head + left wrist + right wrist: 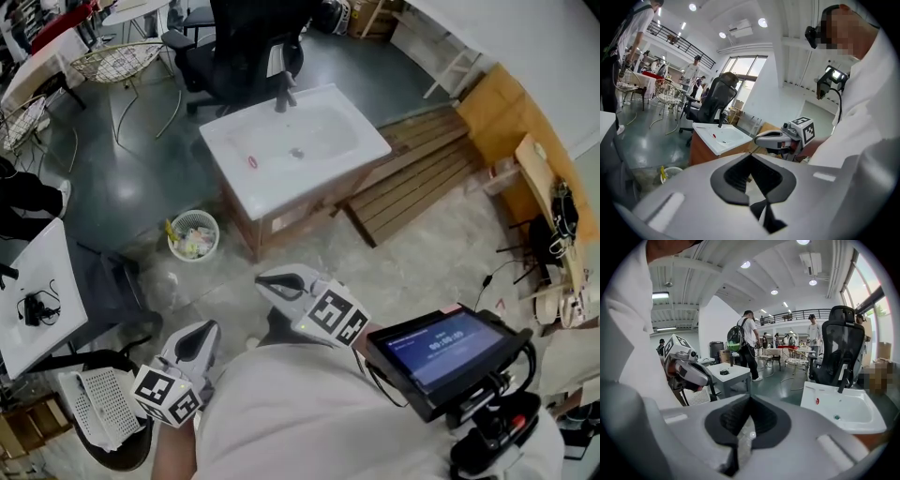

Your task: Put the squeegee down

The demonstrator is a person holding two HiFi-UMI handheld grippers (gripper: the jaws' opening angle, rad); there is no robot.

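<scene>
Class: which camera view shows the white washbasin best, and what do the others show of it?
The head view: it looks down on the whole washbasin and its tap, unobstructed. The left gripper view shows it small, from the side. The right gripper view shows it nearer, at a low angle near the right edge.

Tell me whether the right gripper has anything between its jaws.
No. In the right gripper view, the right gripper has its jaws closed together, and nothing is held between them.

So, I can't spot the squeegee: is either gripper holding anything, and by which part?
Nothing is held: the left gripper and right gripper are both shut, empty.
</scene>
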